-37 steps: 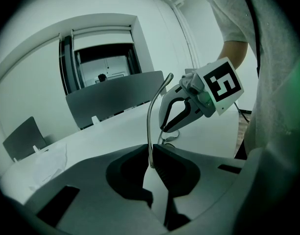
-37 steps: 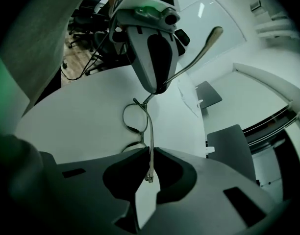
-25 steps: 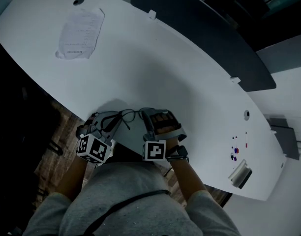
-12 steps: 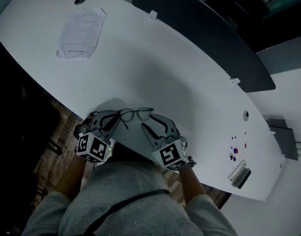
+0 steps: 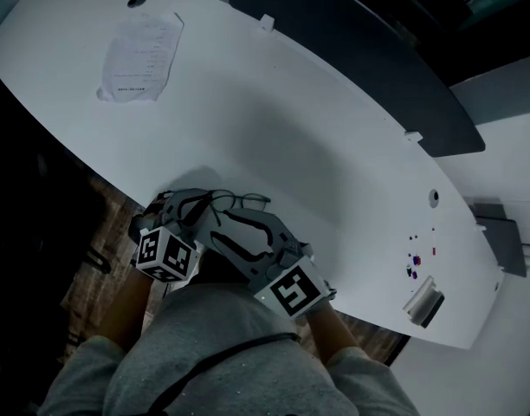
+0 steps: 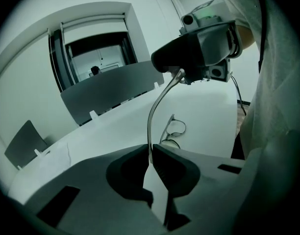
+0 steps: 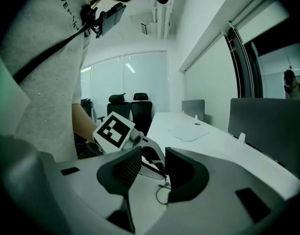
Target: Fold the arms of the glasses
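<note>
**Head view.** A white bench point(image 5: 334, 137) runs corner to corner. The glasses point(image 5: 246, 201), a thin wire frame, are at its near edge, about 7 o'clock of the picture, right in front of the person. The left gripper point(image 5: 196, 208) comes at them from 8 o'clock. The right gripper point(image 5: 227, 225) comes from 4 o'clock, pointing across toward the left one. A sheet of paper point(image 5: 142, 57) lies far off at 11 o'clock.

**Left gripper view.** The jaws are closed on one thin metal arm of the glasses, which rises out of the pinch toward 12 o'clock. The rest of the glasses point(image 6: 175, 130) shows beyond at 1 o'clock, low over the bench. I cannot tell whether it touches.

**Right gripper view.** The jaws stand apart, having just been opening, with nothing pinched between them. Through the gap I see the left gripper's tips and, at 6 o'clock, a loop of the glasses point(image 7: 162, 194).

**Step in hand, as I read it.** One side is anchored, and the free gripper goes for the other arm.
- Take that arm out near its tip, not at the hinge.
- Close lightly and swing it in toward the lenses along the hinge's own arc.
- Hold the left gripper steady throughout.

Wire this thin would likely bend under a twist or a hard squeeze. I cannot make out which arms are folded so far.

**Containers.** No box, tray or case shows in any view.
</note>
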`<state>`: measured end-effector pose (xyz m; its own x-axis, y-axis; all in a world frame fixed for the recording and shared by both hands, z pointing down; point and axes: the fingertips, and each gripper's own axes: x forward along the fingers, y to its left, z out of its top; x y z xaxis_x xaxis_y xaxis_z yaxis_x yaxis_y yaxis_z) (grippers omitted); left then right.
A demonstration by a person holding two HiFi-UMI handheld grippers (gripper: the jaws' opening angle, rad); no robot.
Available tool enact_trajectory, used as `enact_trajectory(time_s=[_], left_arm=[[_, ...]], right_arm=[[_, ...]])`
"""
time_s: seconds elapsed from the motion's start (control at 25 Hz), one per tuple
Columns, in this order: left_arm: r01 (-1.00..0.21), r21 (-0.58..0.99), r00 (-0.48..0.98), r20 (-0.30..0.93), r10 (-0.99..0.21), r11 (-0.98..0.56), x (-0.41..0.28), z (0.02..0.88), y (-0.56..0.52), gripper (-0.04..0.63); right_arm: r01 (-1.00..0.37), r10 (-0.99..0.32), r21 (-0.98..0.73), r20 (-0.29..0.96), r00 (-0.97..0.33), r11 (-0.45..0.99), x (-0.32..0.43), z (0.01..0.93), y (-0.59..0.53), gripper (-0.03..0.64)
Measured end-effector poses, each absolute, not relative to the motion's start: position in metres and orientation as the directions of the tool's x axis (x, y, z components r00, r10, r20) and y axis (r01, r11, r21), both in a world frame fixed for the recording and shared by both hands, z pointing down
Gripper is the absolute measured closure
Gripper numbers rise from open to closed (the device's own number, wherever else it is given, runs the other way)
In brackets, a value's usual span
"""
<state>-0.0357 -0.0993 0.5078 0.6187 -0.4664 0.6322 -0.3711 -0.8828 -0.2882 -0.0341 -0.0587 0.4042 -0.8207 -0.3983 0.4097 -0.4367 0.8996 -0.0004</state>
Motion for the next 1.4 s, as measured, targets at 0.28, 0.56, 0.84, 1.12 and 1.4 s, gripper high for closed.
enact_trajectory(time_s=[0.28,0.56,0.84,1.12,1.4], left_arm=[[-0.339,-0.297,0.623,0.64,-0.45,-0.893,-0.035,0.507,-0.096,0.557],[-0.279,-0.321,0.634,0.647,-0.424,-0.905,-0.028,0.513,-0.09,0.557],[-0.225,-0.389,0.606,0.662,-0.441,-0.893,-0.023,0.518,-0.094,0.551],[-0.242,-0.461,0.567,0.647,-0.51,-0.854,-0.025,0.522,-0.103,0.545],[-0.29,-0.443,0.539,0.657,-0.527,-0.848,-0.035,0.532,-0.107,0.545]], right_arm=[[-0.562,-0.522,0.02,0.396,-0.755,0.827,-0.029,0.409,-0.078,0.576],[-0.744,-0.643,-0.203,0.393,-0.657,0.636,0.008,0.427,-0.092,0.58],[-0.791,-0.678,-0.293,0.407,-0.612,0.538,0.028,0.442,-0.108,0.578],[-0.809,-0.686,-0.351,0.431,-0.586,0.471,0.043,0.464,-0.12,0.574],[-0.824,-0.688,-0.368,0.458,-0.563,0.43,0.054,0.481,-0.13,0.571]])
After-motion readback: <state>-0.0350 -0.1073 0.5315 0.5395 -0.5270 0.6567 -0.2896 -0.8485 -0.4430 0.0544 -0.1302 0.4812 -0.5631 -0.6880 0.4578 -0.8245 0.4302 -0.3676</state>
